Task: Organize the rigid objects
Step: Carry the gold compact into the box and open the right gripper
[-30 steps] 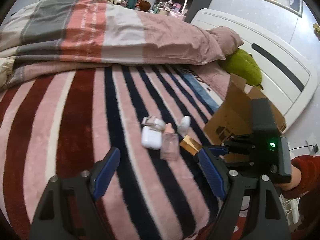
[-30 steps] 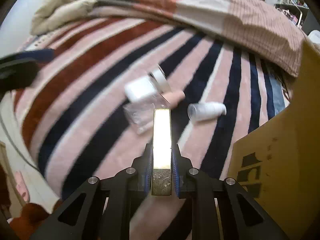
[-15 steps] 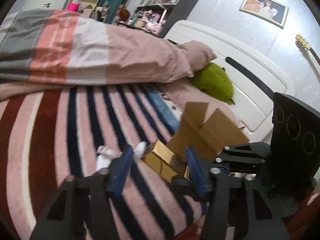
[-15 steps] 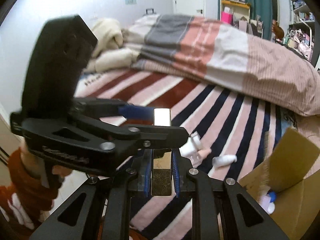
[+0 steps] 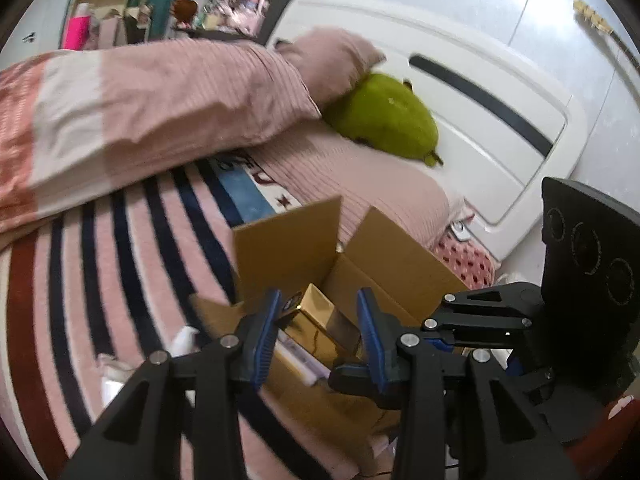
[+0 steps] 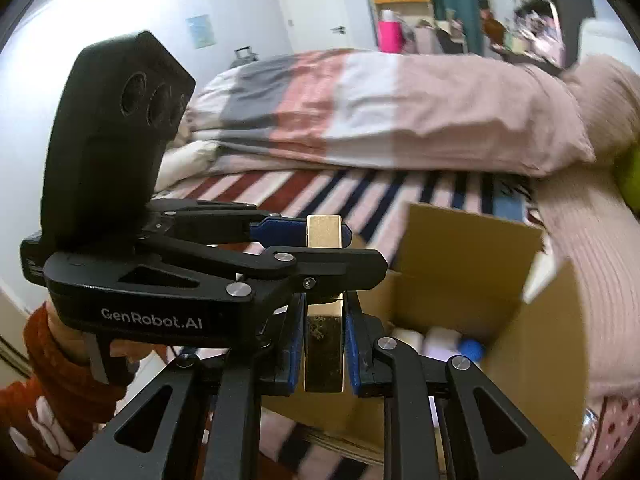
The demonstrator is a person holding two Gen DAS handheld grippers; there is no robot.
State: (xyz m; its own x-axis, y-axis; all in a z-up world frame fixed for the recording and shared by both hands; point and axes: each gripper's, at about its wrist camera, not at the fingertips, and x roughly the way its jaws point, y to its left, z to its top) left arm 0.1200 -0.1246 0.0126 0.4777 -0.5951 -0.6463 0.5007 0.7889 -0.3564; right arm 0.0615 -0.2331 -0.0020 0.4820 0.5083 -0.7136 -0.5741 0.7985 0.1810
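A long gold box (image 6: 323, 344) is clamped between the blue pads of my right gripper (image 6: 324, 308), which is shut on its narrow sides. My left gripper (image 6: 360, 250) reaches in from the left, and its jaws are closing on the far end of the same box. In the left wrist view the gold box (image 5: 316, 320) fills the gap of the left gripper (image 5: 318, 296), both pads against it, while the right gripper (image 5: 344, 372) holds it from the right. Both hover over the open cardboard box (image 5: 288, 248), also seen as the cardboard box (image 6: 460, 260).
White bottles and a blue cap (image 6: 468, 348) lie inside the cardboard box. Small white items (image 5: 184, 340) rest on the striped blanket (image 5: 120, 260). A folded duvet (image 5: 160, 92), a green plush (image 5: 384, 116) and the white headboard (image 5: 480, 120) lie beyond. A red sleeve (image 6: 60, 360) holds the left gripper.
Both grippers rose and swung from the small items on the blanket to above the cardboard box. The left jaws went from wide apart to closed around the gold box's far end.
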